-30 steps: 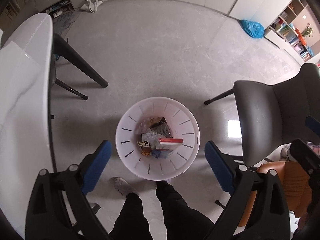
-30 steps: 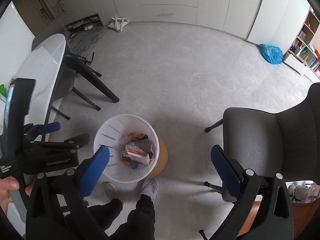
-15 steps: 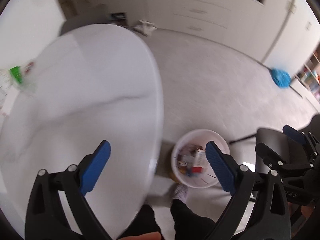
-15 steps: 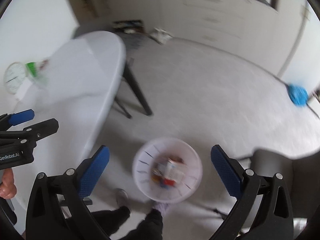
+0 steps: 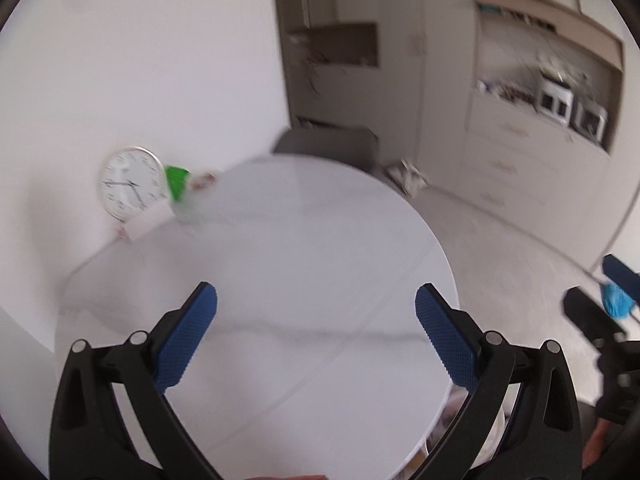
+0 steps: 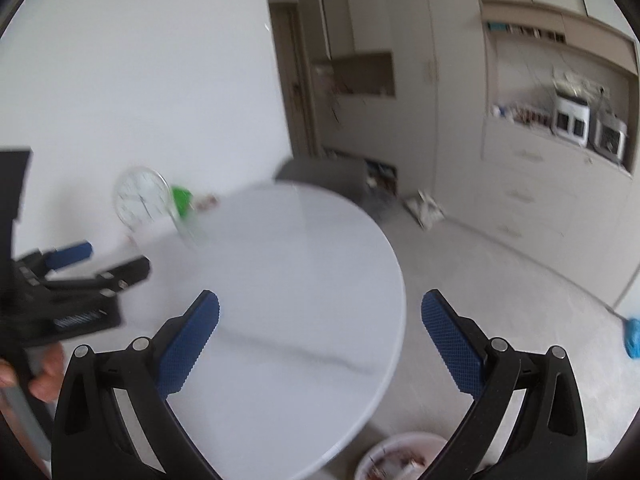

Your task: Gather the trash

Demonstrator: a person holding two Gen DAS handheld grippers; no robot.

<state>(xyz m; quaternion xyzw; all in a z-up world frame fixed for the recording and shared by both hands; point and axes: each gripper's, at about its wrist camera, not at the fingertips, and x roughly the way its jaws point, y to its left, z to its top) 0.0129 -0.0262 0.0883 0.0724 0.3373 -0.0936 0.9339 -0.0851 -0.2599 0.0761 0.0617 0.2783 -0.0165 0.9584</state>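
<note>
Both grippers hang over a round white marble-look tabletop with nothing between their blue pads. At the lower part of the left wrist view, the left gripper has its jaws spread wide, having just been opening, and only bare table shows in the gap. In the middle left of that view a round white wall clock leans against the white wall at the table's far edge, with a blurred green-capped item just beside it on its right. Behind the table, near the centre, stands a grey chair back. At the lower right edge of the table, part of the white slotted trash bin shows on the floor, mostly hidden by the gripper's right finger. At the far right, the right gripper's black frame and blue pad enter the view, with a blue plastic bag on the floor behind.

In the right wrist view, the right gripper is likewise released and empty, and the bin with its trash sits at the bottom edge, right of centre.
</note>
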